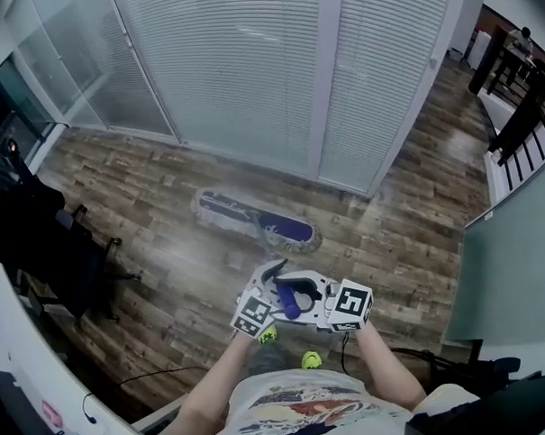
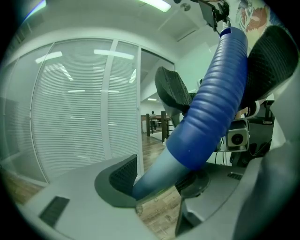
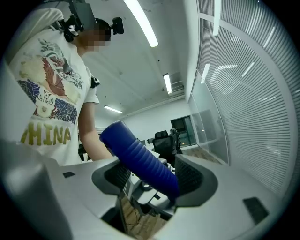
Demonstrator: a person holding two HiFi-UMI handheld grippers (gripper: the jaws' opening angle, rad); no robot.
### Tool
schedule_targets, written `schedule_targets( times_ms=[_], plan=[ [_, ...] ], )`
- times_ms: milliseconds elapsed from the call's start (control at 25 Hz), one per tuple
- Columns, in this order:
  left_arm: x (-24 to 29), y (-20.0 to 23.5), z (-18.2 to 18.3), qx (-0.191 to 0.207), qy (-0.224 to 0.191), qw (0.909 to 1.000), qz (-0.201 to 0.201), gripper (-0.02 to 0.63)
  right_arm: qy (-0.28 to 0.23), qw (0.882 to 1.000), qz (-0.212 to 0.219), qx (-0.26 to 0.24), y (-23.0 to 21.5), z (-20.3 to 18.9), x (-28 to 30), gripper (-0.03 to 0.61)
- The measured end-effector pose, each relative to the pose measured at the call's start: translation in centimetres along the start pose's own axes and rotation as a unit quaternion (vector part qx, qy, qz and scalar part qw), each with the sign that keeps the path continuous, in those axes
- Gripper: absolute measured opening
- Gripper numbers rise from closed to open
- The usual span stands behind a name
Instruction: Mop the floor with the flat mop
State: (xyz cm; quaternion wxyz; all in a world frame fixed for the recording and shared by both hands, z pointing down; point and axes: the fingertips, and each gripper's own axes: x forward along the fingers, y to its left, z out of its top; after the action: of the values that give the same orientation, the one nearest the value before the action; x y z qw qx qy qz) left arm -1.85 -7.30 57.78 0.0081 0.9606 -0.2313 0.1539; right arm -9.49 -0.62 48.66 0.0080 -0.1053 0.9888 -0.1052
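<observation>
Evidently the blue ribbed mop handle is clamped by left gripper and right gripper, for steering the purple flat mop head at twelve o'clock.

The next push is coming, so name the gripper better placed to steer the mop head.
Left, probably. The left gripper clamps the mop handle lower, where blue grip meets pale shaft, nearer the mop head; the right gripper only holds near the handle's top end.

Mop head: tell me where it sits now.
Head view, centre: the mop head lies flat on the wood floor, just beyond the left claw and right claw, near the foot of the blinds.
</observation>
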Motion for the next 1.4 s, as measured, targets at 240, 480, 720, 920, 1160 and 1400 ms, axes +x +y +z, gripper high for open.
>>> schedule_targets(
  times_ms=[240, 480, 720, 920, 1160, 1400],
  plan=[
    [0.0, -10.1, -0.6, 0.009, 0.005, 0.9999, -0.004, 0.186, 0.004, 1.0, 0.003, 0.0, 7.5, -2.7, -6.2, 0.265],
    [-0.8, -13.0, -1.2, 0.018, 0.015, 0.9996, -0.015, 0.186, -0.005, 1.0, 0.013, -0.003, 10.2, -3.5, -7.2, 0.265],
    [-1.2, -12.1, -1.3, 0.022, 0.015, 0.9993, -0.025, 0.186, -0.009, 0.999, 0.038, -0.006, 10.0, -3.4, -6.0, 0.265],
    [-1.6, -10.0, -1.4, 0.005, -0.005, 0.9994, -0.034, 0.208, 0.02, 0.997, 0.065, -0.018, 8.9, -3.5, -4.2, 0.265],
    [-1.8, -3.8, -1.9, 0.005, 0.005, 0.9984, -0.057, 0.216, 0.028, 0.998, 0.048, -0.013, 4.1, -2.3, 0.2, 0.267],
    [-1.8, 4.6, -1.8, 0.005, 0.003, 0.9972, -0.074, 0.218, 0.018, 1.0, 0.022, -0.011, -2.5, -0.2, 5.7, 0.267]
  ],
)
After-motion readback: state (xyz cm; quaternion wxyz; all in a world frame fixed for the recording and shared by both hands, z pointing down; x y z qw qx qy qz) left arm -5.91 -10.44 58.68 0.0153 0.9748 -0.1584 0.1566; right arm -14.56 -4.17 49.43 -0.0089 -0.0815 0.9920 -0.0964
